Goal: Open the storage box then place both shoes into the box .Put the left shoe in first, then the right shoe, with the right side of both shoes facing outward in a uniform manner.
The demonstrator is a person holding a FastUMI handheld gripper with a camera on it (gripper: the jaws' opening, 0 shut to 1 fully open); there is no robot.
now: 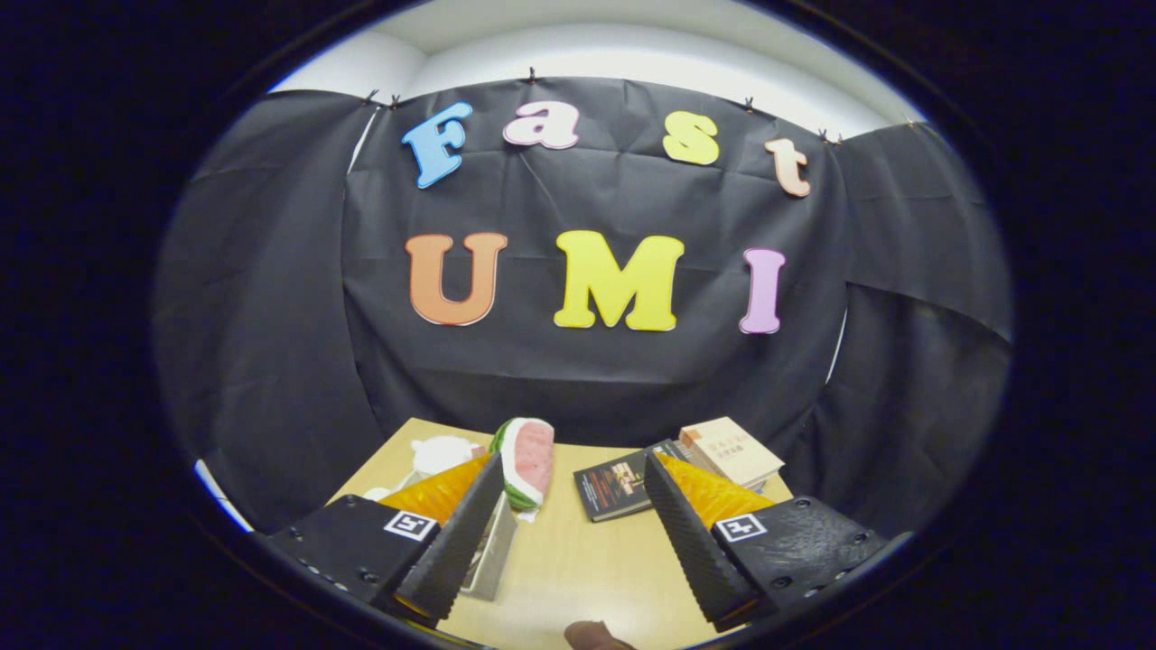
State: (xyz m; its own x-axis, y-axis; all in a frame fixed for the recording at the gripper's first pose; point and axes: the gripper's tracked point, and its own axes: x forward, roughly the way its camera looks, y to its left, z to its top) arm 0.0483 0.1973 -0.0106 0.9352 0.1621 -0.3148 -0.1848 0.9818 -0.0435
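While your gripper (571, 487) hangs level above the table (578, 560), its two fingers stand wide apart with nothing between them but bare tabletop, so you've got hold of nothing. Task's things first: partly hidden behind your left finger (456, 542) there's a pale, boxy edge with a clear-looking wall (492, 555), which may be the storage box, though I can't say for sure. Beyond that finger sits something white and rounded (442, 453) at the table's far left corner; shoe or not, I cannot tell.

Look at your fingers: both carry ribbed, sawtooth-textured inner faces, and each mount behind them wears a small square black-and-white marker (409, 524). A fingertip (591, 636) peeks in just below, between the fingers.

Moving outward, a watermelon-slice toy (526, 460) stands ahead of your left finger, soft-looking, red flesh and green striped rind. Just ahead of your right finger lies a dark-covered book (614, 487), flat, its cover print too small to read. Beside it, farther right, a tan book (731, 449) rests atop a stack, its writing also unreadable. Smooth light wood-grain covers the table. Wrinkled black cloth (596, 370) drapes the wall behind it.
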